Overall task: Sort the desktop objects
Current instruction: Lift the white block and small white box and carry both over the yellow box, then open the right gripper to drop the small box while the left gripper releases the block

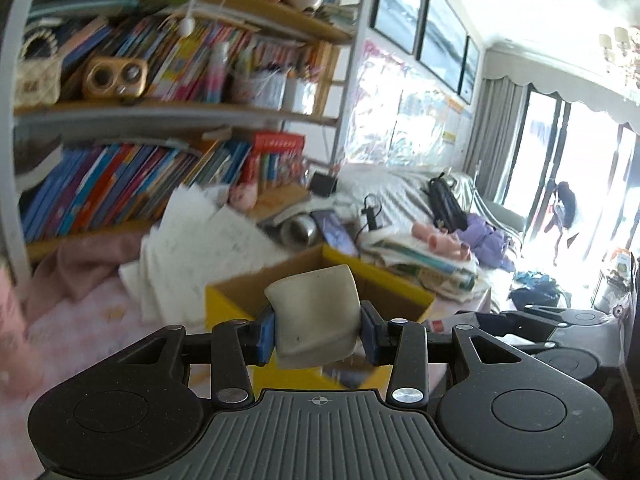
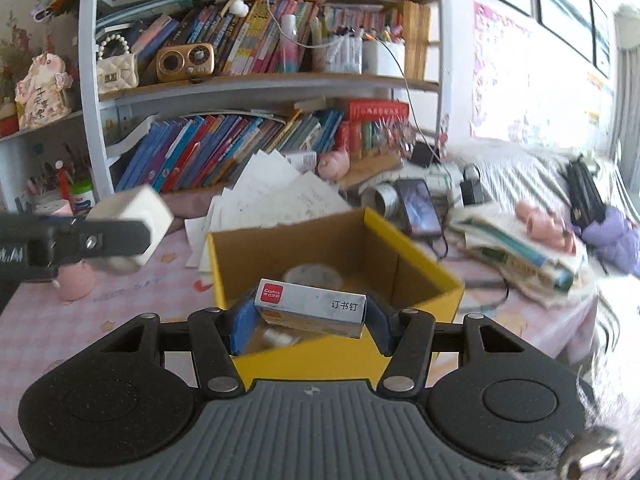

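left gripper [image 1: 318, 330], blue rubbery pads, clenched on off-white smooth rounded block [image 1: 314, 314], held above yellow cardboard box with plain brown inside [image 1: 400, 280]. right gripper [image 2: 308, 322] grasps small grey rectangular card staple box, red label [image 2: 310, 306], over near rim of same box. inside: round pale disc [image 2: 314, 274], blurred. pink checked tablecloth [image 2: 120, 292] under box; loose white paper sheets [image 2: 280, 196] behind.
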`<state>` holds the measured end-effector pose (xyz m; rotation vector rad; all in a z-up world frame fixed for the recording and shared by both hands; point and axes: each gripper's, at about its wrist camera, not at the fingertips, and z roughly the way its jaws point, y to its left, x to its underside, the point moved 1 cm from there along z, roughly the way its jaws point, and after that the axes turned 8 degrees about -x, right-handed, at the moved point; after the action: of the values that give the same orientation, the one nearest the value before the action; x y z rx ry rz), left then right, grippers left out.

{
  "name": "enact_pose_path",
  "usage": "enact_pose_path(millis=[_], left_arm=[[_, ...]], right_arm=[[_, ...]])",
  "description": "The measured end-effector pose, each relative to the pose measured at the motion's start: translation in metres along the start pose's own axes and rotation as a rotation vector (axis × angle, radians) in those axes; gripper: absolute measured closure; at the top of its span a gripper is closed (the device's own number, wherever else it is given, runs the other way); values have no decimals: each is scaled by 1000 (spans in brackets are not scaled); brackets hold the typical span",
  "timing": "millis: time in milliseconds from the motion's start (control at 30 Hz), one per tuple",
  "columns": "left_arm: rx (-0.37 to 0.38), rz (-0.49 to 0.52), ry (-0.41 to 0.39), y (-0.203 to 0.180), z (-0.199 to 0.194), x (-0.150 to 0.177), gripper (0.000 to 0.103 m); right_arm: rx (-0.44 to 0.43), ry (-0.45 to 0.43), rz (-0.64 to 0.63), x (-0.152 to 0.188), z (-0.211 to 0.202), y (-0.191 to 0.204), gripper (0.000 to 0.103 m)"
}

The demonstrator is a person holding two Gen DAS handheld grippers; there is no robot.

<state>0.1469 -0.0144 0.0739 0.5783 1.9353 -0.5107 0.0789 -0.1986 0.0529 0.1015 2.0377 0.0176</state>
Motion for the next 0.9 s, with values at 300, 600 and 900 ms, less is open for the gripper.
enact_pose_path(millis=[300,600,900], left_arm=[[-33,-18,7,-19,65,-22,63],[-142,-63,119,-27,122,-12,63],[-218,-44,257,-34,170,0,63]], right_arm=[[-97,26,-183,-21,56,-33,49],[-237,154,-321,-16,112,-57,49],[-361,379,-302,-5,164,-81,49]])
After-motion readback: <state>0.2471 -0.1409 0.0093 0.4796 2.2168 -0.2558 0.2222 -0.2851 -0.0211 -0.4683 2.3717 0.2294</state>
